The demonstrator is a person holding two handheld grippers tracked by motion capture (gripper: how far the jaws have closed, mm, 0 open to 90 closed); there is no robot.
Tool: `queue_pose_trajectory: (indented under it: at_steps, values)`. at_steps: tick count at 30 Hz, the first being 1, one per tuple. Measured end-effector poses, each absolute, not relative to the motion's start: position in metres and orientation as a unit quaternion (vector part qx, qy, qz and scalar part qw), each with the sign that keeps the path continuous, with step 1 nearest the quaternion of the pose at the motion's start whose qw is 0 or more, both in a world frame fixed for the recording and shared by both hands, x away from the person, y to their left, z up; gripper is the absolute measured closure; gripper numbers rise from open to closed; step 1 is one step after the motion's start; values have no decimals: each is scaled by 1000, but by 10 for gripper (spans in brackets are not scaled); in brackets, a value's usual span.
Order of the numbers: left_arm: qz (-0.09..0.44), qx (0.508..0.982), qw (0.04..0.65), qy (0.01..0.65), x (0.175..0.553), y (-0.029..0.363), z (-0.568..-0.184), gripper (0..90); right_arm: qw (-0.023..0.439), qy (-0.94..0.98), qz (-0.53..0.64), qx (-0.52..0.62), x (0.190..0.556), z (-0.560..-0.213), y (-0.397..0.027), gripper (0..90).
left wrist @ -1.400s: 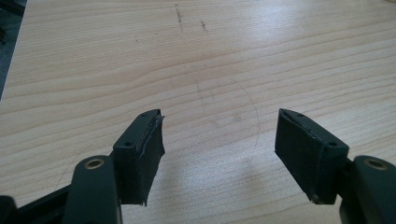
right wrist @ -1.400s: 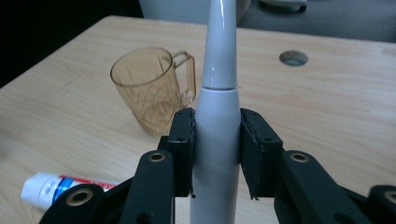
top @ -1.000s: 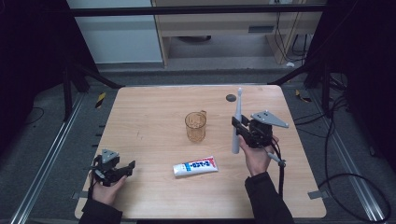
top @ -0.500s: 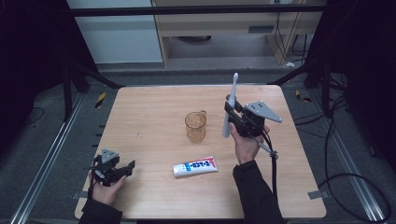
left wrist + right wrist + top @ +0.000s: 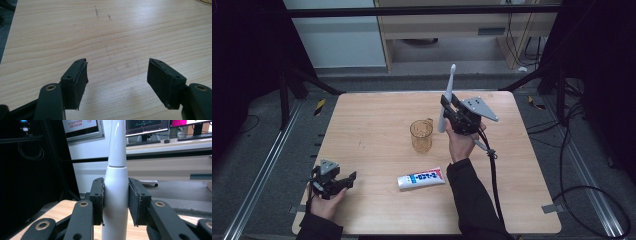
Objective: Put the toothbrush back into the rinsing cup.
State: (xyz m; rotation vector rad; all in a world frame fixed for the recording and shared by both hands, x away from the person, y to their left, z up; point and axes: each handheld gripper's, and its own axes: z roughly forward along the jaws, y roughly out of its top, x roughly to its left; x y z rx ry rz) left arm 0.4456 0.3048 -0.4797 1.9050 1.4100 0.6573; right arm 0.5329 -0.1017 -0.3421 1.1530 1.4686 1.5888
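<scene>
Right hand-held gripper point(image 5: 451, 107) clamped on upright white toothbrush point(image 5: 447, 97) beside amber cup point(image 5: 421, 135); left hand-held gripper point(image 5: 343, 178) apart, empty, over counter point(image 5: 362, 125).

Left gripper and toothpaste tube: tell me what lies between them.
Bare wood. In the high view nothing sits between the left gripper and the toothpaste tube.

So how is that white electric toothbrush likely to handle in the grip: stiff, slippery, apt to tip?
The toothbrush looks rigid: it stands straight between the right tool's pads without bending. Its glossy, rounded body probably makes it slippery, so it could twist or slide. Gripped low on the handle with the long neck above, it seems top-heavy and may tilt near the cup.
</scene>
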Motion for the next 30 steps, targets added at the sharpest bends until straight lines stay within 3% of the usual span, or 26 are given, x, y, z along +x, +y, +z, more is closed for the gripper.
queue_pose_trajectory:
  at_steps: [30]
  values:
    - [252, 729, 336, 540, 446, 305, -480, 320, 340, 569, 611, 433, 564, -364, -67, 675]
